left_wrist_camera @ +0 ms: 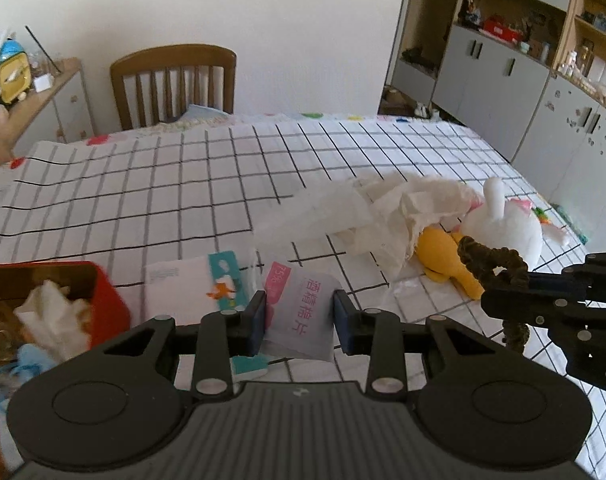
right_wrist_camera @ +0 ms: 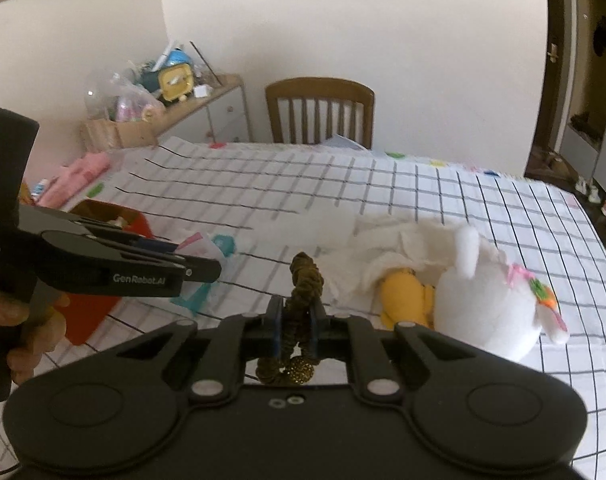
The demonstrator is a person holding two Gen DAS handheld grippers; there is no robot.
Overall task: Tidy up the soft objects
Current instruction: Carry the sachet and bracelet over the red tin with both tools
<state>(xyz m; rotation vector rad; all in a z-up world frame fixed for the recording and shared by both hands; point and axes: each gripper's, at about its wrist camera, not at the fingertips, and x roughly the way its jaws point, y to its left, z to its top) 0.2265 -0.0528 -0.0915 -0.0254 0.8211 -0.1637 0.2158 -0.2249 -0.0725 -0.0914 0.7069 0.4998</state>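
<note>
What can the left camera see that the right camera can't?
Only the left camera looks into the red box, where crumpled tissue lies, and shows grey cabinets. Only the right camera shows pink rolls at the table's far left. Both show the white bunny, yellow plush, brown scrunchie and chair.

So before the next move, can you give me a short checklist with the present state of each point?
1. Left tongs shut on the white sachet: ok.
2. Right tongs shut on the brown scrunchie: ok.
3. Red box open, with room: ok.
4. Both tongs apart: ok.
5. White plush and yellow plush put away: not ok.
6. Tissues put away: not ok.
</note>
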